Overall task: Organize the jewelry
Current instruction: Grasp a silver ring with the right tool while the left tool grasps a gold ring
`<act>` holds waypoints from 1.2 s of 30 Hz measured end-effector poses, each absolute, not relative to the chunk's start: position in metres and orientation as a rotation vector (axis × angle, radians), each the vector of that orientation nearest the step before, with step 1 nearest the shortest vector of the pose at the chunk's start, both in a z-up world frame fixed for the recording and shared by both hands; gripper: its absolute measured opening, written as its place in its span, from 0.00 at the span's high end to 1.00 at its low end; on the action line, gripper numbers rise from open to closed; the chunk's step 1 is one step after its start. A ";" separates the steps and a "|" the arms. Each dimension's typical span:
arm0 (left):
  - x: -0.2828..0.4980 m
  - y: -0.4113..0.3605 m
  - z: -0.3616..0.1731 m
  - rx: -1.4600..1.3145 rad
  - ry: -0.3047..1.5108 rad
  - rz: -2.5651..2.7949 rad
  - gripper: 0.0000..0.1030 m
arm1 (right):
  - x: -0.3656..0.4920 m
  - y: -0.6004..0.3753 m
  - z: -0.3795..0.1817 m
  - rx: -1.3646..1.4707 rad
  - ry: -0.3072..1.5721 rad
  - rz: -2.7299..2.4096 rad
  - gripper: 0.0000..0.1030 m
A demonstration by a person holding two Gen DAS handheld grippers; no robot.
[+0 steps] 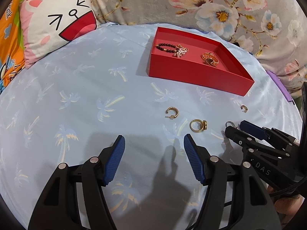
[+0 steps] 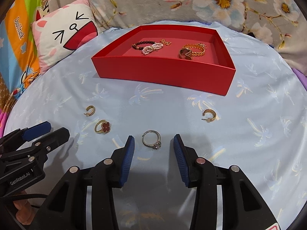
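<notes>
A red tray (image 1: 193, 76) (image 2: 163, 72) sits on the light blue cloth and holds a dark bead bracelet (image 2: 142, 44), a pearl bow piece (image 2: 152, 48) and gold chain bracelets (image 2: 192, 51). On the cloth lie a silver ring (image 2: 152, 140), a gold ring with a red clover (image 2: 103, 127) (image 1: 198, 126) and two gold hoop earrings (image 2: 89, 110) (image 2: 209, 114). My right gripper (image 2: 154, 140) is open, its fingers either side of the silver ring. My left gripper (image 1: 154, 143) is open and empty, just short of the clover ring.
A cat-face pillow (image 1: 57, 25) lies at the far left. Floral fabric (image 1: 230, 9) rises behind the tray. A purple edge (image 1: 280, 84) shows at the right. The cloth (image 1: 76, 95) left of the tray bears only its palm print.
</notes>
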State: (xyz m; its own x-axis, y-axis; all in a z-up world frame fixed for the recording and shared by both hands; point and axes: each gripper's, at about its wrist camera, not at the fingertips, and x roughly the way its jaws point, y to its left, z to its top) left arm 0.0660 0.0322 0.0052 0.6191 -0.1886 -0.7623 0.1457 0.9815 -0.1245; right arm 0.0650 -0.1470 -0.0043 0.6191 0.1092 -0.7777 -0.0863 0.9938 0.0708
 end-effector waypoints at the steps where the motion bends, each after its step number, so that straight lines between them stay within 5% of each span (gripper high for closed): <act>1: 0.066 0.031 0.005 -0.051 0.886 -0.195 0.40 | 0.065 -0.148 -0.004 0.022 0.896 0.100 0.70; 6: 0.065 0.023 0.007 -0.043 0.889 -0.222 0.40 | 0.063 -0.160 -0.004 0.056 0.895 0.083 0.92; 25: 0.084 -0.025 0.000 0.034 0.911 -0.302 0.42 | 0.027 -0.198 -0.002 0.186 0.867 0.027 0.93; 31: 0.088 -0.029 -0.003 0.049 0.905 -0.289 0.54 | 0.025 -0.203 -0.004 0.220 0.870 0.032 0.93; 36: 0.091 -0.033 -0.004 0.073 0.891 -0.275 0.78 | 0.024 -0.204 -0.004 0.225 0.866 0.035 0.93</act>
State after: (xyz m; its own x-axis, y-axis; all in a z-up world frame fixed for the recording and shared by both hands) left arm 0.0907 -0.0332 -0.0042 0.5960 -0.2064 -0.7760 0.2666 0.9624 -0.0513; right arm 0.0244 -0.2042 -0.0037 0.6485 0.1218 -0.7514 0.0603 0.9758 0.2102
